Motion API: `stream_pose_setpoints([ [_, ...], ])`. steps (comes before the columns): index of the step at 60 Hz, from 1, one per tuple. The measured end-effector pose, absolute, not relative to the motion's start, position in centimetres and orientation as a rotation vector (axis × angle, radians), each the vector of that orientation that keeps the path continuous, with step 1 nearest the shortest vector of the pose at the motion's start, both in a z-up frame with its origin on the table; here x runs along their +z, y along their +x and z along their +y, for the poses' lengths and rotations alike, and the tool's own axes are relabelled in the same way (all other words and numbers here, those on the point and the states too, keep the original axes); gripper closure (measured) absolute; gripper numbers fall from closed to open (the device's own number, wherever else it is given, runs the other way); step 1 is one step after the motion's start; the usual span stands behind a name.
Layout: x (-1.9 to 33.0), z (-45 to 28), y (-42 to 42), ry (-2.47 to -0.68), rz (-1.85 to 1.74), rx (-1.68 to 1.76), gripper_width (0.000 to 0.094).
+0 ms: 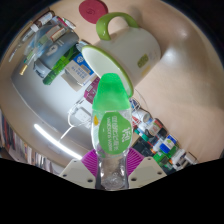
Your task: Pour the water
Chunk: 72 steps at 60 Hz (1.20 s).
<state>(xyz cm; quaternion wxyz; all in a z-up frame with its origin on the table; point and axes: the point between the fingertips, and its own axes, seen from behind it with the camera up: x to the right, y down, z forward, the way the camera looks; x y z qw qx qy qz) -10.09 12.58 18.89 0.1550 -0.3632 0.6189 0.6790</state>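
Gripper (112, 178) held a clear plastic bottle (109, 120) with a green band and a printed label, jaws clamped on its lower body, pink pads (92, 160) pressed on either side. The bottle was tipped forward, neck pointing away from the gripper toward a white mug (122, 50) with a green handle (108, 24). The bottle's mouth sat right at the near rim of the mug, over or just inside the opening; exact contact couldn't be told. The mug looked tilted in this view, but that was likely the camera's roll with the gripper, not the mug itself.

No stream of water could be seen, and the mug's inside was hidden by the bottle, so the fill level was unknown. The water level in the bottle also couldn't be read.

Judged progress: grasp done, lift done, bottle carried to the mug and tilted into pouring pose. Pour either just started or under way. Left to do: finish the pour, bring the bottle upright, set it back on the table (185, 90).

Clutter lay to the left of the mug: bottles and packets (55, 55), some with green labels. More small items (160, 140) lay near the right side of the gripper. Both groups were apart from the mug. The table was light beige and bare around the mug's far right.

Risk, as a guess: spill over the near rim if the mouth wasn't fully over the opening.
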Motion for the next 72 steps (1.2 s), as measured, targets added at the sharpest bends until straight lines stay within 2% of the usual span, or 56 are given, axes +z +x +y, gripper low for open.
stream_pose_setpoints([
  [9,18.4,12.3,-10.2,-1.12,1.753,1.912,0.0615],
  [15,16.3,11.7,-10.9,-1.395,1.589,1.699,0.0613],
  [19,16.8,11.2,-10.3,-1.55,1.351,1.523,0.0615],
  [21,18.0,11.0,-9.7,-1.602,1.224,1.439,0.0616],
  [26,23.6,11.9,-7.6,-1.654,0.907,1.224,0.0616],
  [35,35.7,12.0,0.9,-1.521,0.391,0.67,0.0612],
  [38,38.0,12.4,4.5,-1.477,0.292,0.476,0.0612],
  [42,38.8,12.5,9.6,-1.429,0.214,0.233,0.0601],
  [47,35.9,12.9,14.5,-1.436,0.145,0.019,0.0588],
  [55,25.1,13.0,18.3,-1.593,0.119,-0.078,0.0589],
  [61,18.5,12.8,18.3,-1.666,0.091,-0.065,0.0587],
  [67,13.5,12.8,18.3,-1.725,0.063,-0.08,0.0578],
  [72,10.7,12.7,18.5,-1.76,0.06,-0.085,0.0573],
])
